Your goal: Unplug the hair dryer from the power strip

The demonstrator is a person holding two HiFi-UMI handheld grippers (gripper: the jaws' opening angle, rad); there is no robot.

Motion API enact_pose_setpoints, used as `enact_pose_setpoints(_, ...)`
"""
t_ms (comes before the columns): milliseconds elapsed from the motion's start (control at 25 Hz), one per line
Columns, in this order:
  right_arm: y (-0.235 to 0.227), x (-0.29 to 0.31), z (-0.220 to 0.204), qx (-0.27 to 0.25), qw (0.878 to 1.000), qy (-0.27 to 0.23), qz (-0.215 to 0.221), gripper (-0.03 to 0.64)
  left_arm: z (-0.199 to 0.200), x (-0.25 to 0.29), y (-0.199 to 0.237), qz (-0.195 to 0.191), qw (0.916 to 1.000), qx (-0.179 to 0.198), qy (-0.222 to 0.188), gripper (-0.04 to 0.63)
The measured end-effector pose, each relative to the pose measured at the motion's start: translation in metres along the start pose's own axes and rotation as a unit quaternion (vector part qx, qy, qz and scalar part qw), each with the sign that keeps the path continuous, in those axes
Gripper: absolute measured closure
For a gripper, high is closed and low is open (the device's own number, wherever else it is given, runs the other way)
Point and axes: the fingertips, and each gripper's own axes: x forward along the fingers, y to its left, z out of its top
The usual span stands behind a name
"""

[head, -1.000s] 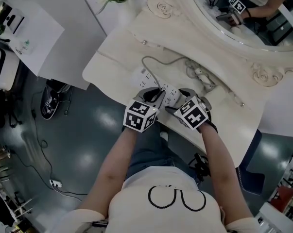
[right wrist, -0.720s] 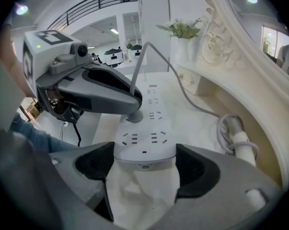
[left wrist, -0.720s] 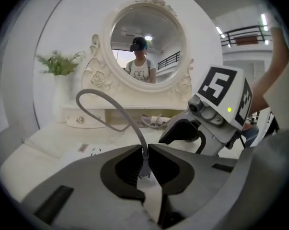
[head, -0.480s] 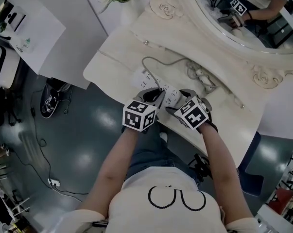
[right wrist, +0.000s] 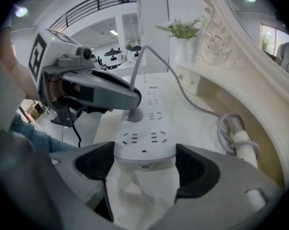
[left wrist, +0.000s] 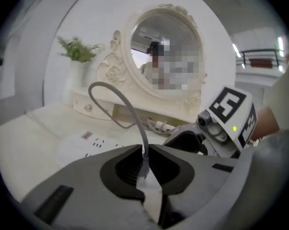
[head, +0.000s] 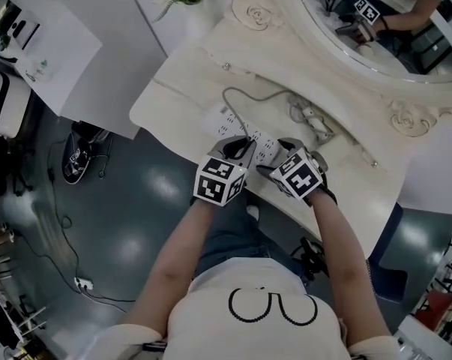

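Left gripper (left wrist: 144, 151) clamped on plug (right wrist: 133, 114) at cord base. Right gripper (right wrist: 145, 151) clamped across power strip (right wrist: 149, 128) end. Best pull straight out, strip pinned to worktop (right wrist: 194, 121).

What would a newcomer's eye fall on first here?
The two grippers meeting on the white strip on the table: the left gripper pinches the grey plug, the right gripper clamps the strip's near end. Behind stands an ornate oval mirror.
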Motion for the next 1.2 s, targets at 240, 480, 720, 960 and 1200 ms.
enact_pose_setpoints(240, 0.001, -0.001, 0.001, 0.006, 1.000, 0.005, 0.001, 0.219, 0.001, -0.002, -0.004, 0.018, 0.9989, 0.044, -0.003, 0.557)
enact_pose_setpoints(480, 0.003, 0.001, 0.000, 0.005, 1.000, 0.008, 0.010, 0.221, -0.003, -0.007, -0.003, 0.005, 0.9982, 0.059, -0.012, 0.558)
enact_pose_setpoints(720, 0.001, 0.001, -0.002, 0.008, 1.000, 0.014, 0.009, 0.221, 0.002, 0.000, -0.001, 0.012, 0.9997, 0.013, 0.019, 0.555)
enact_pose_setpoints(960, 0.004, 0.002, -0.001, 0.026, 1.000, 0.013, 0.012, 0.222, -0.004, -0.008, -0.005, -0.002, 0.9941, 0.102, 0.035, 0.558)
enact_pose_setpoints(1200, 0.004, 0.002, -0.001, 0.031, 0.999, 0.008, 0.015, 0.224, 0.004, -0.006, 0.004, -0.016, 0.9986, -0.044, 0.025, 0.554)
